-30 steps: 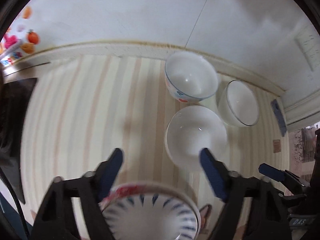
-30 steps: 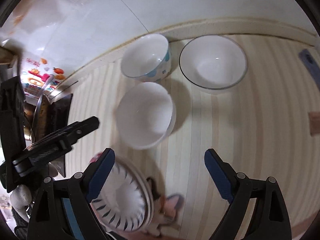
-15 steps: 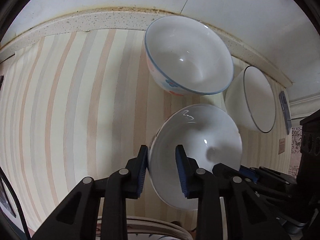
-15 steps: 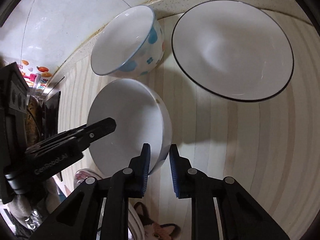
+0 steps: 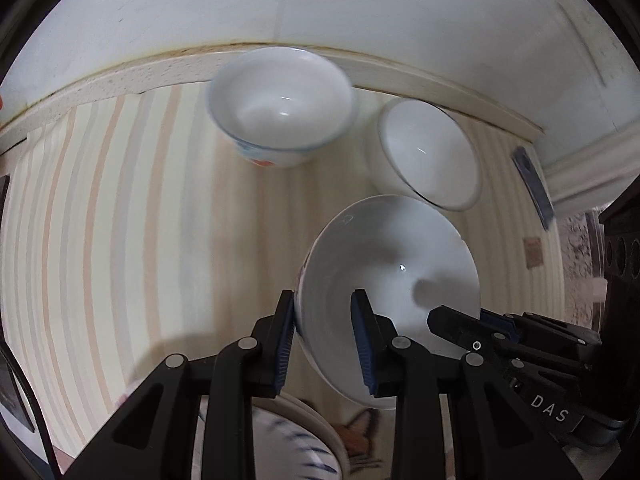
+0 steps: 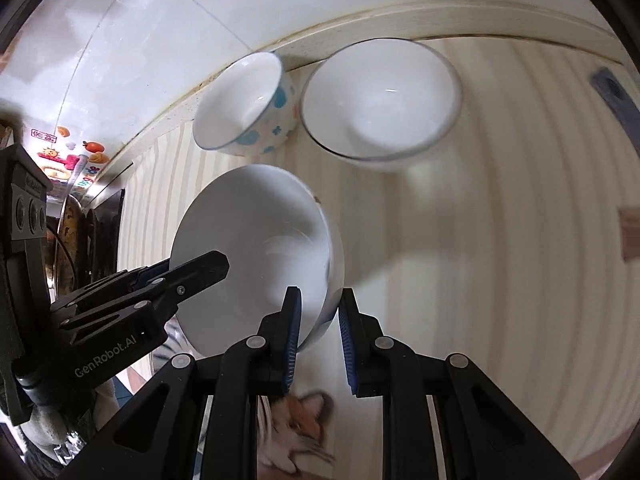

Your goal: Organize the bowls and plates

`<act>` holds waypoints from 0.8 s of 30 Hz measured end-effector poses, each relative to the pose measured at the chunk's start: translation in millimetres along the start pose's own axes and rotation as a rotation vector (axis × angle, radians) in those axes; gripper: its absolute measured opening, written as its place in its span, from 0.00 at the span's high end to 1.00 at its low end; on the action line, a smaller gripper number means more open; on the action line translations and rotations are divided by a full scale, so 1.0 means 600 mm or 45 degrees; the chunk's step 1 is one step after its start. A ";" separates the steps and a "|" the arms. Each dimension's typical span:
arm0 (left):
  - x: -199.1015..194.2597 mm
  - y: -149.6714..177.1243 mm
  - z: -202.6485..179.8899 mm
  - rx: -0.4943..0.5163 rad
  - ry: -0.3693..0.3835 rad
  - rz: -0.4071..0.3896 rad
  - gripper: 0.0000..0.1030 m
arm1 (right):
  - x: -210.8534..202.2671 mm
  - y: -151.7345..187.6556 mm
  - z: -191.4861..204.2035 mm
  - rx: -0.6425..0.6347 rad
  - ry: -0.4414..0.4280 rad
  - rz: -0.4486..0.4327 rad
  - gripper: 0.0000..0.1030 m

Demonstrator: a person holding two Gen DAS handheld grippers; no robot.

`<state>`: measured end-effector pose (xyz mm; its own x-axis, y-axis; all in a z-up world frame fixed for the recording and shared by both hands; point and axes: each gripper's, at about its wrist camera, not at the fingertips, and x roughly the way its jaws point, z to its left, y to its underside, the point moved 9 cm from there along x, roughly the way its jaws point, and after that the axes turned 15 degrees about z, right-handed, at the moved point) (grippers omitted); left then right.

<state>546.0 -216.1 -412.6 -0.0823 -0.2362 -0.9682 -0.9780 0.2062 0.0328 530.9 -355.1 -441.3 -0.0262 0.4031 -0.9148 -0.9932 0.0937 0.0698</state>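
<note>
Both tongs pinch the same white bowl (image 5: 390,276); the left tongs (image 5: 326,340) grip its left rim, one pad inside and one outside; the right tongs (image 6: 318,336) grip the opposite rim the same way. The bowl seems lifted a little above the striped counter (image 5: 120,220) and tilted, its opening toward the wall. Straight ahead of it stand the spotted bowl (image 6: 248,108) and, to the right, the dark-rimmed bowl (image 6: 380,100), close together by the wall; I think the wider dark-rimmed one is the likely place for nesting, nearer to the right tongs.
</note>
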 end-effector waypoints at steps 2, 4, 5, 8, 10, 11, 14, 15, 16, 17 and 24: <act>-0.004 0.013 -0.019 0.032 0.003 -0.004 0.75 | -0.017 0.025 -0.017 0.024 0.003 -0.017 0.80; -0.003 0.031 -0.044 0.060 0.016 -0.002 0.75 | -0.033 0.053 -0.037 0.050 0.002 -0.036 0.80; -0.003 0.043 -0.058 0.078 0.023 -0.002 0.75 | -0.038 0.064 -0.045 0.057 0.004 -0.040 0.80; 0.005 0.062 -0.089 0.122 0.024 0.003 0.75 | -0.049 0.103 -0.073 0.090 0.017 -0.049 0.80; 0.013 0.077 -0.110 0.155 0.020 0.010 0.75 | -0.051 0.130 -0.094 0.126 0.028 -0.052 0.80; 0.018 0.086 -0.118 0.168 0.021 0.016 0.75 | -0.050 0.138 -0.102 0.135 0.032 -0.052 0.80; 0.035 0.111 -0.140 0.208 0.013 0.028 0.75 | -0.047 0.170 -0.132 0.180 0.035 -0.057 0.80; 0.042 0.120 -0.145 0.219 0.010 0.036 0.75 | -0.044 0.181 -0.143 0.200 0.038 -0.056 0.80; 0.049 0.126 -0.153 0.228 0.007 0.044 0.75 | -0.042 0.190 -0.154 0.217 0.035 -0.056 0.80; 0.055 0.134 -0.155 0.238 0.001 0.052 0.75 | -0.039 0.197 -0.162 0.229 0.033 -0.054 0.80; 0.106 0.171 -0.187 0.320 -0.055 0.084 0.75 | -0.018 0.232 -0.203 0.271 0.094 -0.053 0.80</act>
<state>418.7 -316.4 -442.7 -0.1307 -0.1749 -0.9759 -0.8920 0.4504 0.0387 378.8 -457.3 -470.1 -0.0014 0.3282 -0.9446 -0.9473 0.3022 0.1064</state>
